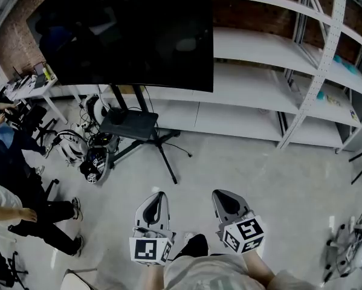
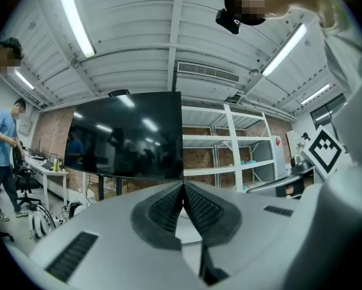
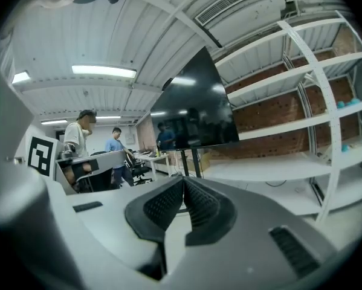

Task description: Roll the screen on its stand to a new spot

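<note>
A large black screen (image 1: 126, 32) stands on a black stand (image 1: 135, 128) with splayed legs on the grey floor, in the upper left of the head view. It also shows in the left gripper view as the screen (image 2: 127, 136) and in the right gripper view as the screen (image 3: 196, 110). My left gripper (image 1: 158, 197) and right gripper (image 1: 222, 197) hang side by side low in the head view, well short of the stand. Both are shut with nothing between the jaws. The left gripper (image 2: 182, 186) points at the screen's lower right corner. The right gripper (image 3: 184, 181) points at the stand's post.
White shelving (image 1: 271, 71) runs along the brick wall behind and right of the screen. Cables and helmets (image 1: 87, 153) lie on the floor left of the stand. People (image 1: 17, 192) and a desk (image 1: 26, 86) stand at the left. Another device (image 1: 356, 246) sits at the lower right.
</note>
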Available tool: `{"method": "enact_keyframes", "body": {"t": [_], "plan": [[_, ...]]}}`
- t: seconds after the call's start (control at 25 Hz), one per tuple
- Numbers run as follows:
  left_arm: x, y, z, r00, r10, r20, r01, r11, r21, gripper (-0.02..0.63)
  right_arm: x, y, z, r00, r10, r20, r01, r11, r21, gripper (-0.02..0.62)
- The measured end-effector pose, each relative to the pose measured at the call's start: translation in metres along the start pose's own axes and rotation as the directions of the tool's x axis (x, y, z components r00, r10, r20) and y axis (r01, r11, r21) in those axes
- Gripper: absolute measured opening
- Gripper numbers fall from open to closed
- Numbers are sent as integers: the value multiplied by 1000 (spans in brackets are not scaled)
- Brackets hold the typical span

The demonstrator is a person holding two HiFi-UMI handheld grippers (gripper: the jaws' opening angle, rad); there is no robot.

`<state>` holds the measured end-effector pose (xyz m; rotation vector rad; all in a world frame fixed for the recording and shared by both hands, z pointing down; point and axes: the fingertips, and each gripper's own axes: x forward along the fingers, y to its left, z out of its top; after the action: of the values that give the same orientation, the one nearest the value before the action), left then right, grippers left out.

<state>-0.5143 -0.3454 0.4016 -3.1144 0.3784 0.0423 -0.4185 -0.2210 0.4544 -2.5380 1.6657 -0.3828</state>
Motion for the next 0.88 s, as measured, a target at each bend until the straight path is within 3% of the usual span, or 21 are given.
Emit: {"method": "enact_keyframes", "body": {"t": [0.28, 0.44, 0.68, 0.88], "plan": [[65, -20, -3, 995, -102, 20, 103, 995, -2, 14, -4, -59, 0, 993, -119, 20, 119, 993, 9, 20], [109, -30, -16, 987, -152, 50, 153, 988, -13, 14, 11, -88, 10, 988, -141, 61, 145, 988, -51, 20], [186, -38, -11, 987, -139, 80, 142, 989, -35, 14, 38, -167, 44, 979, -181, 96, 192, 974, -117, 20], [251, -32, -15, 996, -63, 63, 67, 996, -53, 14, 80, -220, 78, 986, -133, 98, 145, 981, -132, 20]]}}
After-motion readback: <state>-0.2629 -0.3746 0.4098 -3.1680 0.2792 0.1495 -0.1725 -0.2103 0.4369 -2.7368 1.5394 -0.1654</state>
